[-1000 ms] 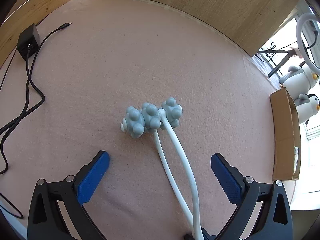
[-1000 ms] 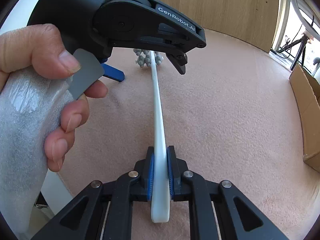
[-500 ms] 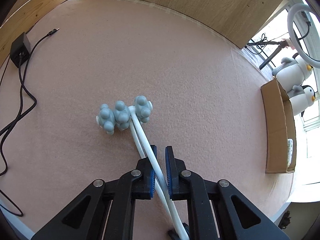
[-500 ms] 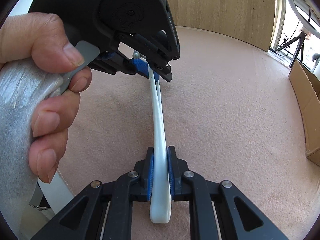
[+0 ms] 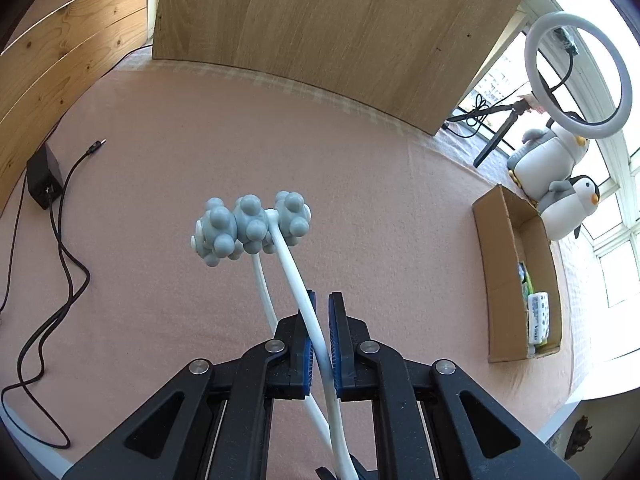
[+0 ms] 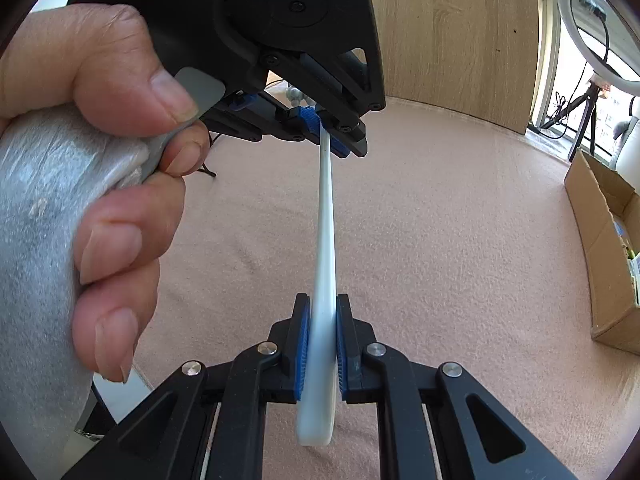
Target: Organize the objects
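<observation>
A massage roller with grey knobbly balls [image 5: 250,230] and a forked white handle [image 5: 298,284] is held above the pink cloth. My left gripper [image 5: 319,336] is shut on one white arm of the handle, behind the balls. My right gripper [image 6: 320,344] is shut on the handle's loop end [image 6: 326,264]. In the right wrist view the left gripper [image 6: 326,132] shows ahead, clamped on the same handle, with a hand on its grip at the left. The balls are mostly hidden there.
An open cardboard box [image 5: 516,276] holding small packets lies at the right, also in the right wrist view [image 6: 600,248]. Two penguin toys [image 5: 560,184] and a ring light [image 5: 580,72] stand beyond it. A black adapter [image 5: 42,178] with cables lies left. A wooden board [image 5: 328,32] stands behind.
My left gripper closed on the white handle, then the roller rose off the cloth with both grippers holding it.
</observation>
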